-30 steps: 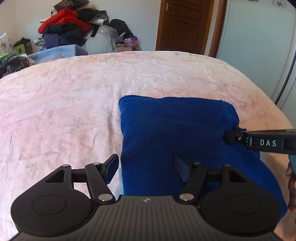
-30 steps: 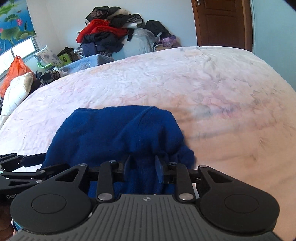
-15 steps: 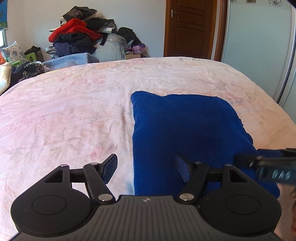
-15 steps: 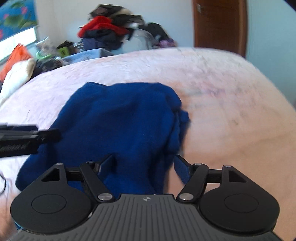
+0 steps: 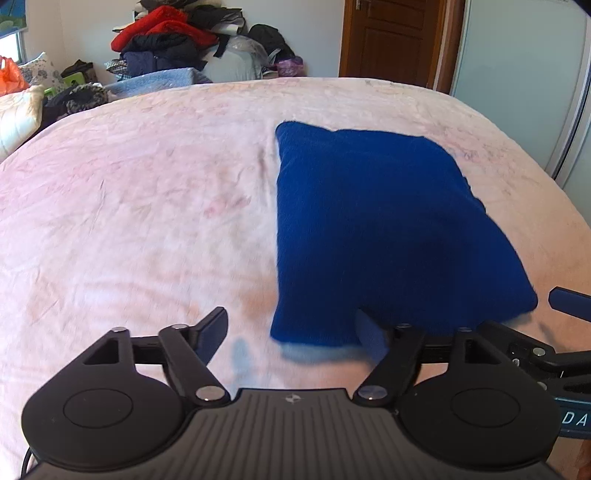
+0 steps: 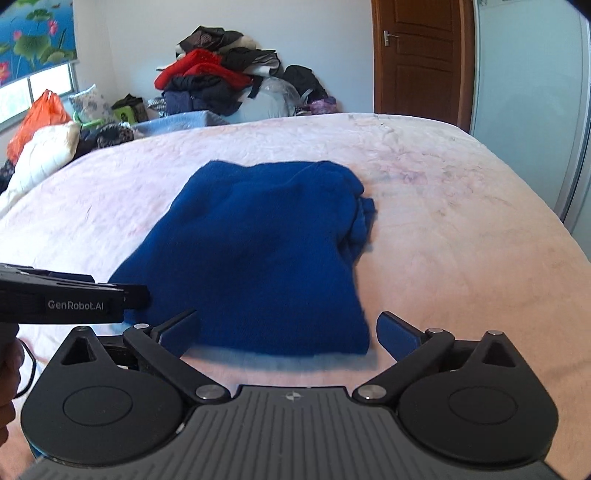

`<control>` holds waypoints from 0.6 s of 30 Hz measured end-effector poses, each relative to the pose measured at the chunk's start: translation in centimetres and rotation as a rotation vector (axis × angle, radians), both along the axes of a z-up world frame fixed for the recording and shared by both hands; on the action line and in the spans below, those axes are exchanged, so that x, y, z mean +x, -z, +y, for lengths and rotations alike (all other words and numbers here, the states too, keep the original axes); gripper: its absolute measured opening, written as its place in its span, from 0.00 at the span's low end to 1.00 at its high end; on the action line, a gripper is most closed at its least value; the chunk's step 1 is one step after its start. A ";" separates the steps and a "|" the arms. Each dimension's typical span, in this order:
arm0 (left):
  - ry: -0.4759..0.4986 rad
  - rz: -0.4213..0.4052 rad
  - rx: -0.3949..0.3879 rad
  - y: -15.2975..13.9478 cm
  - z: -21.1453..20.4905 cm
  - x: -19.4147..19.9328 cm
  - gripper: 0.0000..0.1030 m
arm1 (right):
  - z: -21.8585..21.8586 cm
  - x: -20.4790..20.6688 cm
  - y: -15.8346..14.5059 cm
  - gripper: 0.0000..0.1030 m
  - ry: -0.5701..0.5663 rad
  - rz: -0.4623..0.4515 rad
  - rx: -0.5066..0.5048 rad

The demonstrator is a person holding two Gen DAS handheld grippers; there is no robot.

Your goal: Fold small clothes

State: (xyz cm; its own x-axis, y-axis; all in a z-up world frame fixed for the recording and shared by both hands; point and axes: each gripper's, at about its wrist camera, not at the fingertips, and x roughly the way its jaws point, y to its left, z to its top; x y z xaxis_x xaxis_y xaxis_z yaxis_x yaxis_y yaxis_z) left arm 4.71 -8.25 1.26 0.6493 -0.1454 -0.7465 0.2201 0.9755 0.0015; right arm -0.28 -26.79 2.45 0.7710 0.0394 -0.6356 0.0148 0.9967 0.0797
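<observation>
My blue jumper (image 6: 266,251) lies folded on the pink bed (image 5: 129,221) at 12 o'clock; my left gripper (image 5: 291,332) and right gripper (image 6: 288,332) fingers are opening, holding nothing

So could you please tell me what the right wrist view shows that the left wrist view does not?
Only the right wrist view shows the lotus picture over the window, the bunched layers along the garment's right edge, and the right gripper with jaws opening, nothing between them. Only the left wrist view shows the left gripper, also opening. Both show the folded blue garment, the pink bedspread, the clothes pile and the door.
</observation>
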 end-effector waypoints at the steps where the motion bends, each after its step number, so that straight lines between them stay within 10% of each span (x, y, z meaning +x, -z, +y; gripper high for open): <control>1: -0.005 -0.001 0.004 0.1 0.2 -0.4 0.75 | 0.3 -0.4 0.0 0.99 -0.004 0.000 -0.007; 14: -0.032 -0.047 0.064 2.3 0.9 -4.2 0.76 | 1.0 -2.7 2.0 0.99 0.050 0.020 -0.038; 18: -0.047 -0.106 0.061 3.2 1.5 -4.8 0.91 | 0.2 -2.3 3.3 0.99 0.079 0.023 -0.016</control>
State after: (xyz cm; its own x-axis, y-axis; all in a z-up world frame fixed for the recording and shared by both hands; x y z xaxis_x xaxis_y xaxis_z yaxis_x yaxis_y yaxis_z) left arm -0.05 -6.73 -1.96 0.7304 -0.0694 -0.6795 0.1693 0.9822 0.0817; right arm -2.58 -26.60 -0.86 0.7565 -0.0312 -0.6532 0.0953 0.9935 0.0629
